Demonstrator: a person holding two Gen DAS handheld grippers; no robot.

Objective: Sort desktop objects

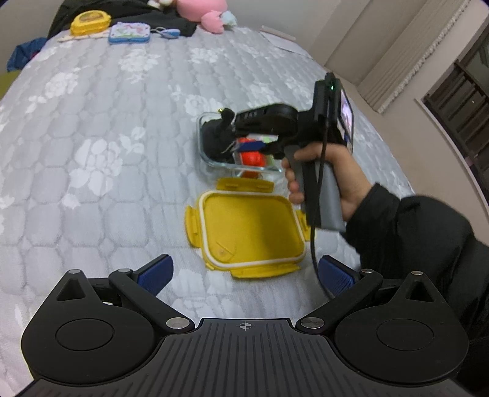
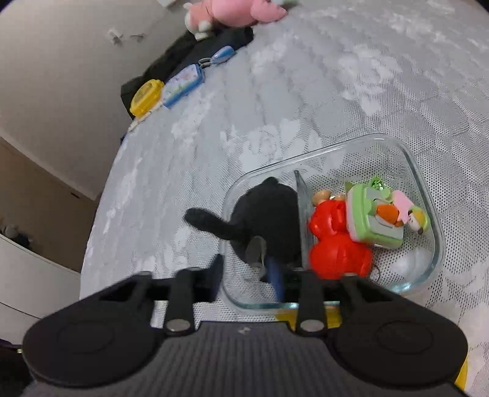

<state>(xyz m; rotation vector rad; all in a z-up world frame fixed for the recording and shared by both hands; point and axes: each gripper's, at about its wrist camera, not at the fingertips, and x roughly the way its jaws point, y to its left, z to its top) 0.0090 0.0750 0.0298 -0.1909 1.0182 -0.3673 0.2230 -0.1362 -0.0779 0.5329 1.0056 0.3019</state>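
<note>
A clear glass container (image 2: 421, 183) with a glass divider stands on the grey quilted surface (image 1: 107, 137). A black plush toy (image 2: 269, 213) fills its left compartment, with the tail hanging out over the rim. A red toy (image 2: 333, 247) and a green toy (image 2: 373, 213) lie in the right compartment. My right gripper (image 2: 246, 279) hovers over the near rim beside the plush, jaws apart and nothing pressed between them. In the left wrist view a hand holds the right gripper (image 1: 241, 143) over the container (image 1: 211, 160). A yellow lid (image 1: 250, 226) lies upside down just ahead of my open, empty left gripper (image 1: 246, 274).
Along the far edge lie a yellow lidded box (image 1: 90, 21), a blue-rimmed case (image 1: 130, 33), a small blue clip (image 1: 168, 32), black cloth (image 1: 171, 18) and a pink plush (image 1: 211, 12). A dark sleeve (image 1: 428, 244) crosses the right side. Curtains (image 1: 406, 49) hang at the right.
</note>
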